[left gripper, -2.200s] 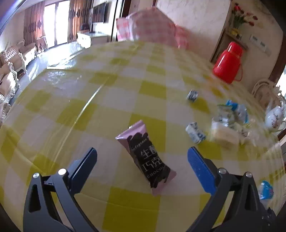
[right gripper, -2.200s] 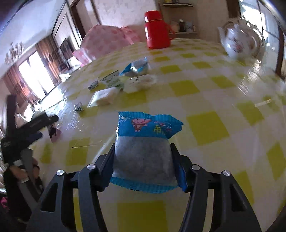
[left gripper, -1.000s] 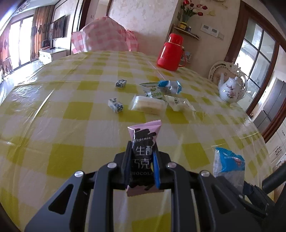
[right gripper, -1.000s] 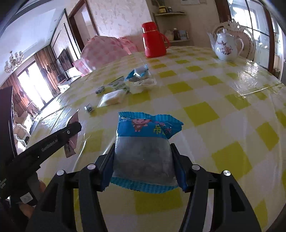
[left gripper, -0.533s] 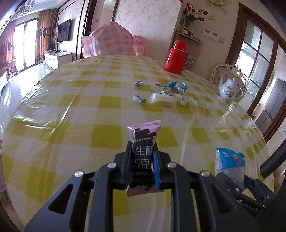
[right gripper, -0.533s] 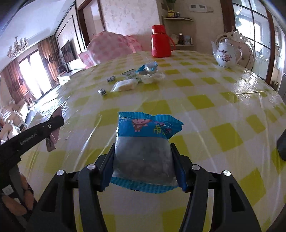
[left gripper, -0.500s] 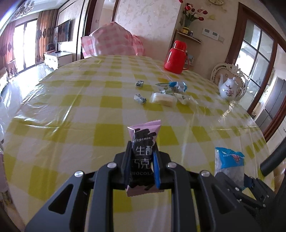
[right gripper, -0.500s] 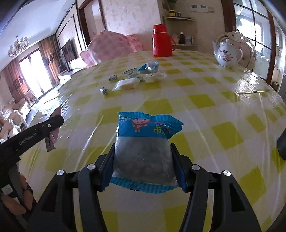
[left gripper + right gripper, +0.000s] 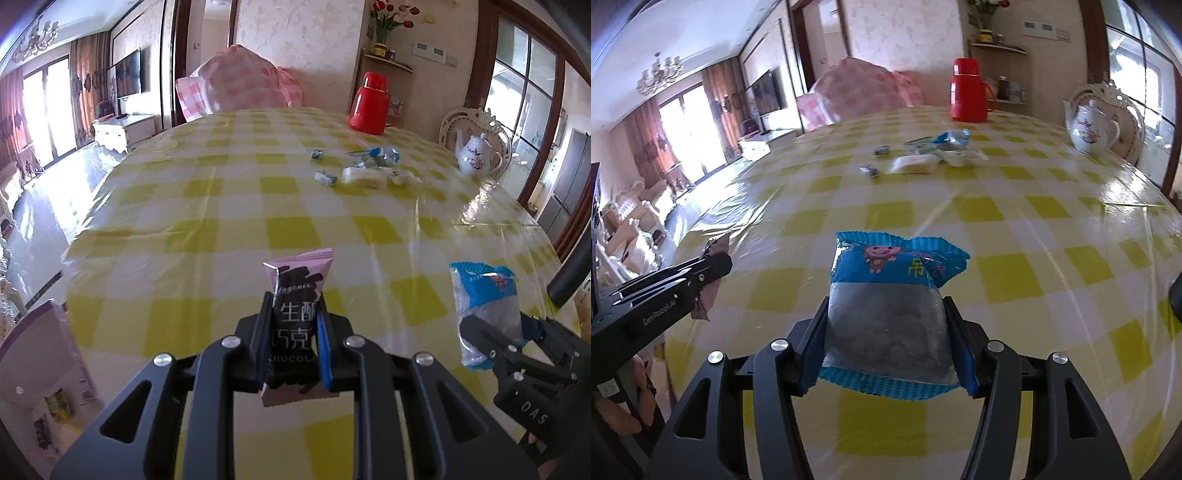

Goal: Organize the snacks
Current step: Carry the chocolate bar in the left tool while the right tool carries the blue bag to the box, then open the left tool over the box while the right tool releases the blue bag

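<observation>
My left gripper (image 9: 293,332) is shut on a pink and black chocolate packet (image 9: 295,295), held upright above the near part of the table. My right gripper (image 9: 888,332) is shut on a blue and clear snack bag (image 9: 892,291); the bag also shows at the right of the left wrist view (image 9: 484,306). The left gripper shows at the left of the right wrist view (image 9: 701,273). Several loose snacks lie far across the table: a white packet (image 9: 364,177), two small candies (image 9: 325,178) and a blue wrapper (image 9: 380,154).
The round table has a yellow and white checked cloth (image 9: 236,206) under clear plastic. A red thermos (image 9: 369,103) and a white teapot (image 9: 476,155) stand at the far side. A purple box edge (image 9: 44,354) shows at the lower left. A pink checked cushion (image 9: 236,88) lies beyond the table.
Both grippers have pulled back from the table centre with their snacks, so the loose snacks look farther off. A purple box edge has come into view at the lower left.
</observation>
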`<state>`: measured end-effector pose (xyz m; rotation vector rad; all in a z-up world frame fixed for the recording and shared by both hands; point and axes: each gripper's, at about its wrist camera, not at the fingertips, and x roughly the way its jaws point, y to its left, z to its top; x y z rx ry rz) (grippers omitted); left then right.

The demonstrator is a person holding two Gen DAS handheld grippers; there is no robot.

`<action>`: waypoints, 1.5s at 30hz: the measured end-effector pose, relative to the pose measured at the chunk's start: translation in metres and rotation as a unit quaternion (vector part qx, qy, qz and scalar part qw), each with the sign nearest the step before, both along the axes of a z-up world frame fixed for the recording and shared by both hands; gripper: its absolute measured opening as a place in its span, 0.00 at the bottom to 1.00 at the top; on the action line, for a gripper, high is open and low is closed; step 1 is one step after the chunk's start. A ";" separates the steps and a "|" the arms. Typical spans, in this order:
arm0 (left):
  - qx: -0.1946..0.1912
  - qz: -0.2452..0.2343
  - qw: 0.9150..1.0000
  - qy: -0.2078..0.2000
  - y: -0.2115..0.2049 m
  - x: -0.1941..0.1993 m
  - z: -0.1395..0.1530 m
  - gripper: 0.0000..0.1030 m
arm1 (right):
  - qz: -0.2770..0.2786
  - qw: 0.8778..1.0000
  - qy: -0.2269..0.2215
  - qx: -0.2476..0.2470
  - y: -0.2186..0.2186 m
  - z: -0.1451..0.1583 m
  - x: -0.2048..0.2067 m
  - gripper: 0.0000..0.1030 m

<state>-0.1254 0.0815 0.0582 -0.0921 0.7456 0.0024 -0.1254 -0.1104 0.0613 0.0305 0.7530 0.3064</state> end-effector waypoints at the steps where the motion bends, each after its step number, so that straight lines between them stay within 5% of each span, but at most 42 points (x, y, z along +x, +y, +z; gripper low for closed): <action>1: 0.001 0.000 1.000 0.000 0.003 -0.003 0.001 0.20 | 0.006 1.000 -0.001 -0.003 0.005 0.001 -0.004 0.55; 23: 0.029 0.041 0.999 0.002 0.116 -0.081 0.007 0.20 | 0.171 0.985 -0.020 -0.028 0.127 0.005 -0.078 0.55; 39: 0.102 0.111 0.985 0.088 0.208 -0.097 -0.018 0.21 | 0.307 0.952 -0.010 -0.018 0.202 0.002 -0.130 0.56; 41: 0.114 0.129 0.980 0.104 0.217 -0.097 -0.021 0.35 | 0.336 0.942 -0.002 -0.002 0.213 0.000 -0.136 0.59; 43: 0.128 0.174 0.972 0.097 0.225 -0.099 -0.018 0.84 | 0.370 0.928 0.011 0.037 0.217 0.002 -0.139 0.70; 45: 0.154 0.229 0.958 0.073 0.231 -0.103 -0.009 0.89 | 0.365 0.929 -0.006 0.059 0.212 0.008 -0.140 0.80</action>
